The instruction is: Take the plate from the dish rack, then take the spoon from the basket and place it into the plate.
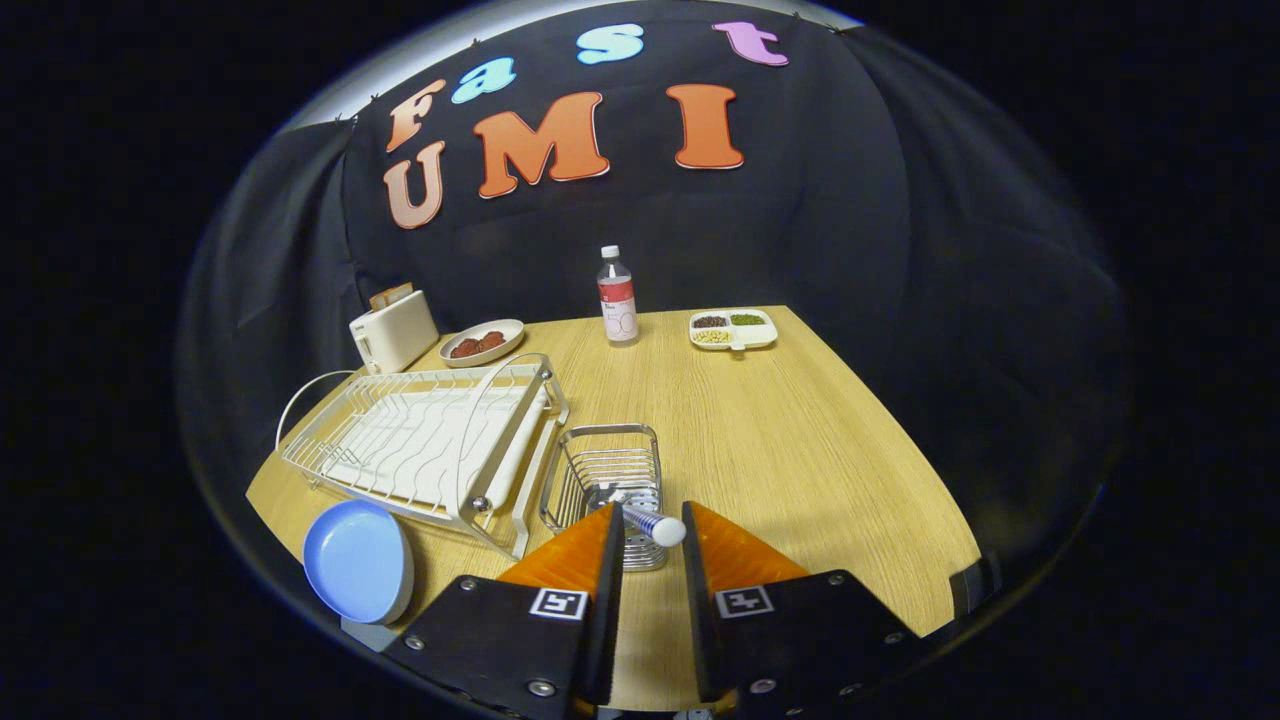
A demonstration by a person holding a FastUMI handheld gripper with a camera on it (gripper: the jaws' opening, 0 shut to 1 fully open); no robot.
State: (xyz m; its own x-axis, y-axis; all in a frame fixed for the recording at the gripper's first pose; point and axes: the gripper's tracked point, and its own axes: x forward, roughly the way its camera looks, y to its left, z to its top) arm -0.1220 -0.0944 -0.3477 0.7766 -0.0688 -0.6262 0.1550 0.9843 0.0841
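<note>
A: Gripper (648, 528) pinching the spoon (650, 524) handle between both fingers, right over the wire basket (605, 470).

B: Blue plate (358, 560) sits on the table (800, 440) (beside the dish rack (420, 440)).

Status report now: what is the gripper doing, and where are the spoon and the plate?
Gripper shut on white-handled spoon, above wire basket. Round blue plate on wooden table, beside white dish rack. Path to plate looks clear.
</note>
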